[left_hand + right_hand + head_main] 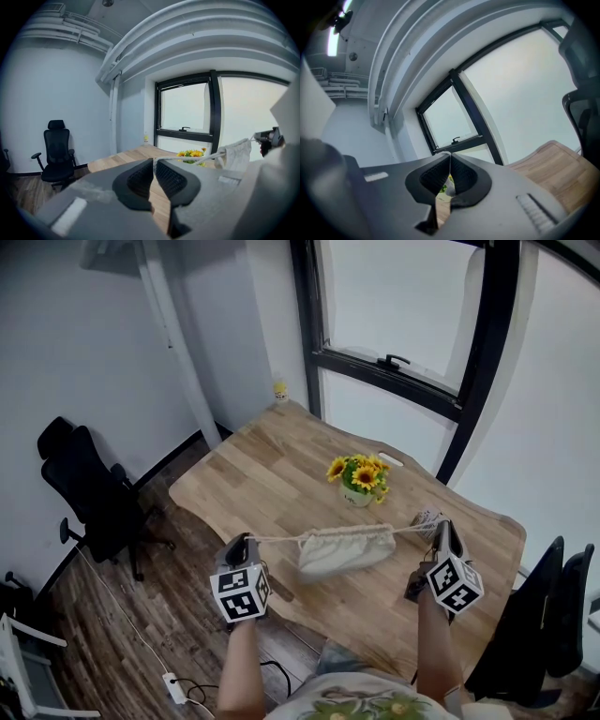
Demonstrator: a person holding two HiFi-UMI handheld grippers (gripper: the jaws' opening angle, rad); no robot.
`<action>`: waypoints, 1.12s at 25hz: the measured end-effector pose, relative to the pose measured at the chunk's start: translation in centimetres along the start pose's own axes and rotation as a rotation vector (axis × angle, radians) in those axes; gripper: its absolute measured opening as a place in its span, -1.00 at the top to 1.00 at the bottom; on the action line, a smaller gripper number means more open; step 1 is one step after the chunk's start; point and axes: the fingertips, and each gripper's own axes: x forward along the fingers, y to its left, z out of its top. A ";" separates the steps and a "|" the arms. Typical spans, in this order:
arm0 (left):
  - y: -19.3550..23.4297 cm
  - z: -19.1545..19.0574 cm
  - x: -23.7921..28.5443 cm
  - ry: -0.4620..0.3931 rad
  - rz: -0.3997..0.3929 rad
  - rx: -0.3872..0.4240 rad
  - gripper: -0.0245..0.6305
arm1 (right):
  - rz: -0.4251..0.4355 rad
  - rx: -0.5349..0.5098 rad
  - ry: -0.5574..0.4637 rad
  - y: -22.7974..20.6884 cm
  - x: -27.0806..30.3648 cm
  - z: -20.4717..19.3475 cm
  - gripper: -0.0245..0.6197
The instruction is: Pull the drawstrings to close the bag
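Observation:
A cream drawstring bag [342, 552] hangs above the near edge of the wooden table [272, 465], its mouth gathered along the top. One drawstring [277, 539] runs taut from it to my left gripper [246, 541], the other drawstring [408, 529] to my right gripper [441, 526]. In the left gripper view the jaws [153, 161] stand almost together, with the white string [197, 157] leaving their tips toward the bag [236, 152]. In the right gripper view the jaws [450, 157] are pressed together with a thin white strand at the tips; the bag is hidden there.
A pot of sunflowers [359, 479] stands on the table just behind the bag. A small yellow figure [279, 390] sits at the table's far corner. A black office chair [94, 493] stands at the left and another [553, 615] at the right. A power strip [175, 688] lies on the floor.

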 end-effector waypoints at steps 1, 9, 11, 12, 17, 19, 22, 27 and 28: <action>0.2 -0.2 0.1 0.004 0.000 -0.009 0.85 | -0.008 0.025 0.007 -0.4 0.1 -0.2 0.90; 2.6 -2.0 0.5 0.032 0.036 -0.075 0.85 | -0.037 0.066 0.031 -2.4 0.3 -1.6 0.90; 3.2 -2.2 0.6 0.036 0.042 -0.091 0.85 | -0.042 0.068 0.035 -2.5 0.3 -1.8 0.90; 3.4 -2.3 0.7 0.036 0.045 -0.093 0.85 | -0.045 0.069 0.035 -2.7 0.4 -1.9 0.90; 4.2 -2.0 0.8 0.028 0.056 -0.085 0.77 | -0.063 0.076 0.013 -3.6 0.4 -1.8 0.90; 4.9 -1.9 0.9 0.025 0.065 -0.098 0.77 | -0.067 0.072 0.007 -3.7 0.3 -1.6 0.90; 5.5 -2.2 1.0 0.031 0.076 -0.117 0.78 | -0.072 0.083 -0.002 -3.8 0.3 -1.5 0.90; 6.6 -2.8 1.1 0.042 0.101 -0.152 0.78 | -0.117 0.176 -0.016 -5.1 0.0 -1.4 0.91; 6.7 -2.8 1.1 0.045 0.098 -0.154 0.78 | -0.121 0.180 -0.017 -5.3 0.0 -1.5 0.91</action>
